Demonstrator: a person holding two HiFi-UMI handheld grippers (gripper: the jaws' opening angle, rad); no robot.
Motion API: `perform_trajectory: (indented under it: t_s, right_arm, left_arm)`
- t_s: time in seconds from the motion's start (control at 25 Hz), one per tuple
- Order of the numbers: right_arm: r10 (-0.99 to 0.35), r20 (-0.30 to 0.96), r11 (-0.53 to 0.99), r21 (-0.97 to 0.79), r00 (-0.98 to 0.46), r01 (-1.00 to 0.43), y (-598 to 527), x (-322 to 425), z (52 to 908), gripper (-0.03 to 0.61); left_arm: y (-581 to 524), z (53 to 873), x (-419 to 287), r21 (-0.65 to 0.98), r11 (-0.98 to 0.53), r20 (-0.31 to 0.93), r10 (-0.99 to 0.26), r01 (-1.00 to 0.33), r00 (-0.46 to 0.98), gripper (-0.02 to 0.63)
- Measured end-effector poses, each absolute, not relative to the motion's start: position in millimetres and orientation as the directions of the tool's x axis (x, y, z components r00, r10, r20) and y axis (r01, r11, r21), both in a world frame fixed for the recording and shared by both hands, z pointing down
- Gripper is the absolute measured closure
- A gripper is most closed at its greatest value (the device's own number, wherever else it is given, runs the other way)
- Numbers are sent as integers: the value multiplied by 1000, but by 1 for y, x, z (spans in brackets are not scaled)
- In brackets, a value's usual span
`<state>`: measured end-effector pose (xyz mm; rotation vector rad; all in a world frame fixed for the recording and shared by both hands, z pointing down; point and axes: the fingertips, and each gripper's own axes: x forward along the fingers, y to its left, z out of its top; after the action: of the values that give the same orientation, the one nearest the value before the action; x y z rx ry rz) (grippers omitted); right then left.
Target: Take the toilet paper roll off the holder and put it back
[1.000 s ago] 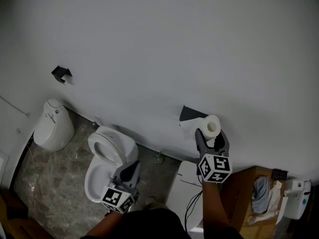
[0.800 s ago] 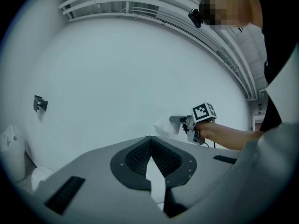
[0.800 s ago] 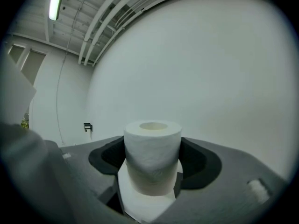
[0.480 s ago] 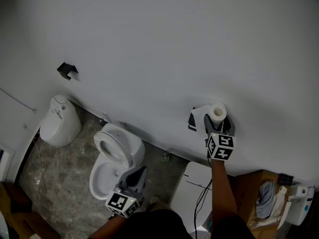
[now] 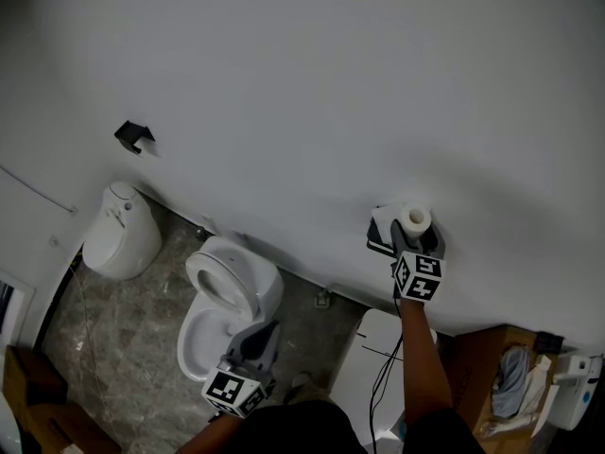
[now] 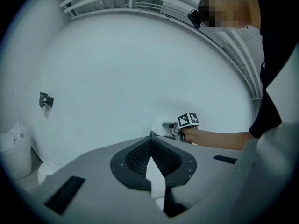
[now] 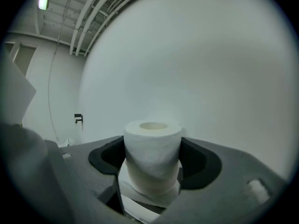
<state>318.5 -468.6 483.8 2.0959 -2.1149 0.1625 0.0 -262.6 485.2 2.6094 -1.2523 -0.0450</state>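
Now the right hand-held gripper (image 5: 416, 240) clamps the toilet paper roll (image 7: 152, 153); upright between its jaws.

The right arm (image 5: 413, 348) reaches straight out ahead with its bare forearm extended. The right gripper (image 5: 414, 236) points nearly level, its jaws spread wide and pressed against both sides of an upright toilet paper roll (image 7: 153, 148). The left gripper (image 5: 263, 334) sits low, close to the body, its jaws closed together on nothing.
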Motion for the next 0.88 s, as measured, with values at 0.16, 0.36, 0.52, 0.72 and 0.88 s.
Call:
perform_trajectory:
  t_s: [0.16,0.36,0.52,0.72,0.88]
  right_arm:
    - [-985,170,-1,37,7,-999,-467,318,484,227]
    - [-992,124,-5,15,7,-1000,-456,318,457,156]
    - [-994,106,13,49,-8,-999,-429,307,430,156]
    - [-997,61,53,15,-52,-998,-378,280,411,192]
    - [-994,44,98,-38,-99,-994,-331,258,407,379]
  left_arm:
    - [-258,485,-1,248,-604,66,-770,-758,635,597]
    - [-251,484,-8,261,-596,68,-773,-759,631,597]
    - [-241,484,-14,260,-606,63,-767,-752,639,597]
    - [-235,475,-19,267,-608,27,-771,-748,636,597]
    - [-235,478,-24,263,-603,49,-771,-753,634,597]
